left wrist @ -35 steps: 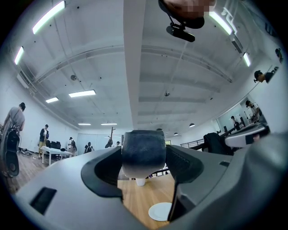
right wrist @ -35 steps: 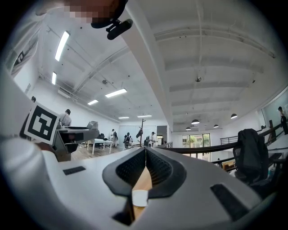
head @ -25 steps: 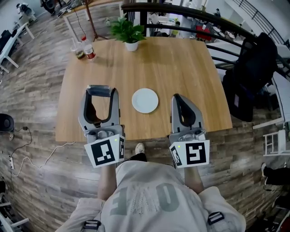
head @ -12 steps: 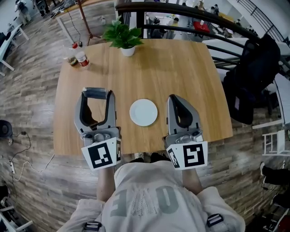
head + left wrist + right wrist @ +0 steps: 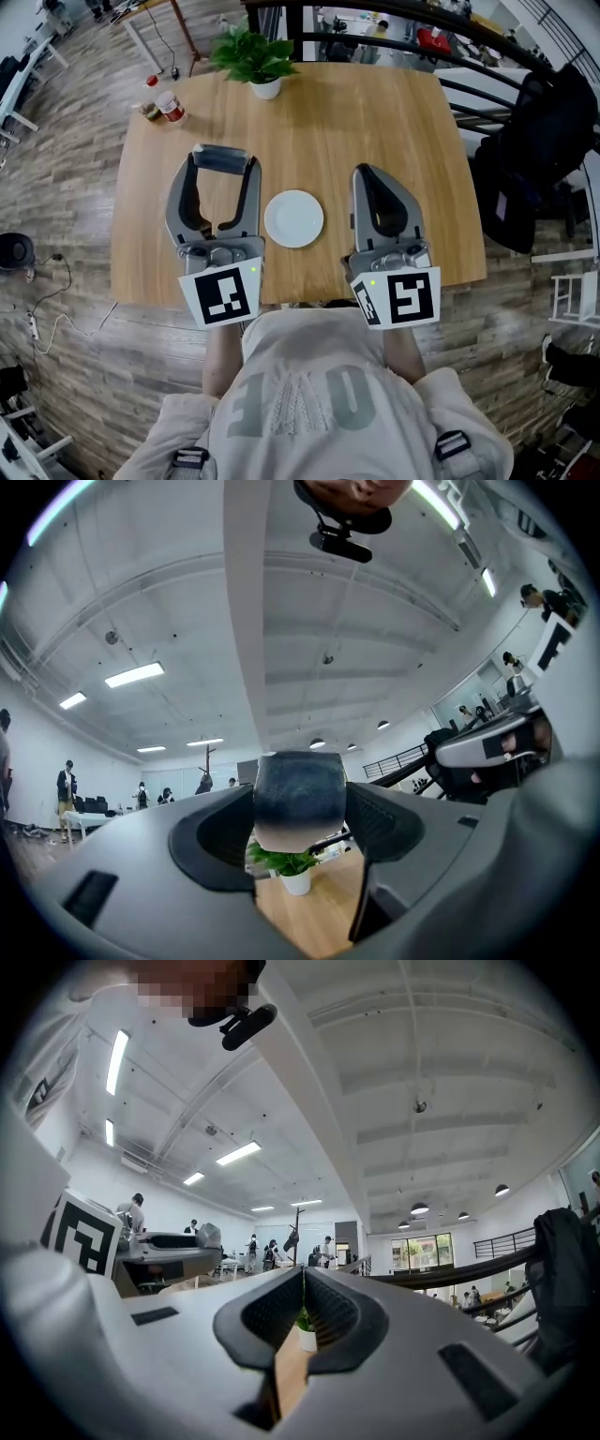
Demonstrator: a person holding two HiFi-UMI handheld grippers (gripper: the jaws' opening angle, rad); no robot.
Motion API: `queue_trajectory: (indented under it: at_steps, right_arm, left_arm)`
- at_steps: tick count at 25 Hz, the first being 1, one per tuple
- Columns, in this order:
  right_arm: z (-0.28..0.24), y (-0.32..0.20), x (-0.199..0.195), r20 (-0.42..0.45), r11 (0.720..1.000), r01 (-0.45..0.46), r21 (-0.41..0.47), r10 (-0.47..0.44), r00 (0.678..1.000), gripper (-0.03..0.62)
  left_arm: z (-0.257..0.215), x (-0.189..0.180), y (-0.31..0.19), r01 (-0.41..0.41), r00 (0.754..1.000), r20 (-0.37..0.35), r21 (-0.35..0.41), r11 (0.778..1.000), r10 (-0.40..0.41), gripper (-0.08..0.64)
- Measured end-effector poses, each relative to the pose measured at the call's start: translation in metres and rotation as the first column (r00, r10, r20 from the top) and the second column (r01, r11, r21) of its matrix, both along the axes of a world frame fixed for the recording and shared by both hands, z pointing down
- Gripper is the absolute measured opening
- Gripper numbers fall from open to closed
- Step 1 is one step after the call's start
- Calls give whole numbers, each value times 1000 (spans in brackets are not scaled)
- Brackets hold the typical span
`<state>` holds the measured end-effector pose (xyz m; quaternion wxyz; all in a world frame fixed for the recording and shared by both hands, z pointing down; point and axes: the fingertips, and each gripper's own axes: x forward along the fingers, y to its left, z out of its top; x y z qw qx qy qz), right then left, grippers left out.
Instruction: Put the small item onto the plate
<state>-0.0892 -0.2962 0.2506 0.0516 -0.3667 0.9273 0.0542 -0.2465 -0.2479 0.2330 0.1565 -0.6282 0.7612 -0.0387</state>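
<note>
A small dark grey item point(image 5: 224, 156) is clamped crosswise between the tips of my left gripper point(image 5: 223, 165), which hovers over the wooden table point(image 5: 375, 122) just left of the white plate point(image 5: 294, 218). In the left gripper view the item point(image 5: 300, 794) fills the gap between the jaws of the left gripper point(image 5: 300, 817) and shows a pale lower edge. My right gripper point(image 5: 367, 172) is shut with nothing in it, just right of the plate. Its jaws meet in the right gripper view, at the right gripper point(image 5: 303, 1277). The plate has nothing on it.
A potted plant point(image 5: 253, 61) stands at the table's far edge, also seen as the plant point(image 5: 292, 866). Two small bottles point(image 5: 161, 105) sit at the far left corner. A dark railing point(image 5: 450, 42) and a black bag point(image 5: 539, 141) lie beyond the table's right side.
Both grippers have moved forward over the table. The left one, still holding the item, has turned a little toward the plate.
</note>
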Motion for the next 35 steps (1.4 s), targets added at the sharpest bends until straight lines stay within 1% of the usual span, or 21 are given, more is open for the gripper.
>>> queue_trajectory:
  at_steps: [3, 7, 10, 13, 15, 17, 20, 23, 28, 32, 35]
  right_arm:
    - [4, -3, 6, -5, 1000, -7, -7, 7, 1000, 18]
    - [10, -7, 15, -4, 999, -32, -33, 32, 999, 18]
    - [15, -7, 19, -6, 997, -56, -52, 56, 998, 18]
    - [23, -5, 24, -23, 995, -70, -67, 68, 997, 18]
    - [27, -5, 30, -38, 993, -90, -75, 87, 995, 18]
    - [30, -5, 38, -50, 989, -121, -85, 117, 992, 18]
    - [36, -5, 50, -66, 981, -165, -101, 159, 985, 18]
    - [40, -2, 60, -80, 974, -195, -110, 187, 979, 18]
    - [48, 4, 76, -104, 961, -245, -127, 233, 967, 18]
    - [51, 7, 92, -117, 948, -288, -132, 274, 955, 18]
    - [53, 10, 104, -122, 936, -325, -137, 309, 943, 18]
  left_arm:
    - [21, 4, -15, -13, 999, -42, -81, 997, 9, 307]
    - [48, 14, -28, -52, 997, -67, -159, 986, 42, 307]
    - [76, 20, -40, -94, 992, -110, -236, 967, 69, 307]
    - [114, 25, -53, -108, 990, -125, -331, 937, 70, 307]
    - [143, 28, -59, -132, 984, -160, -398, 908, 73, 307]
    - [170, 32, -63, -159, 979, -191, -463, 872, 76, 307]
    - [210, 39, -66, -202, 969, -231, -554, 808, 84, 307]
    - [244, 46, -64, -234, 963, -256, -627, 743, 87, 307]
    - [290, 54, -62, -276, 946, -319, -712, 645, 52, 307]
    - [316, 58, -60, -281, 946, -322, -765, 579, 35, 306]
    - [336, 58, -57, -285, 946, -325, -806, 519, 14, 305]
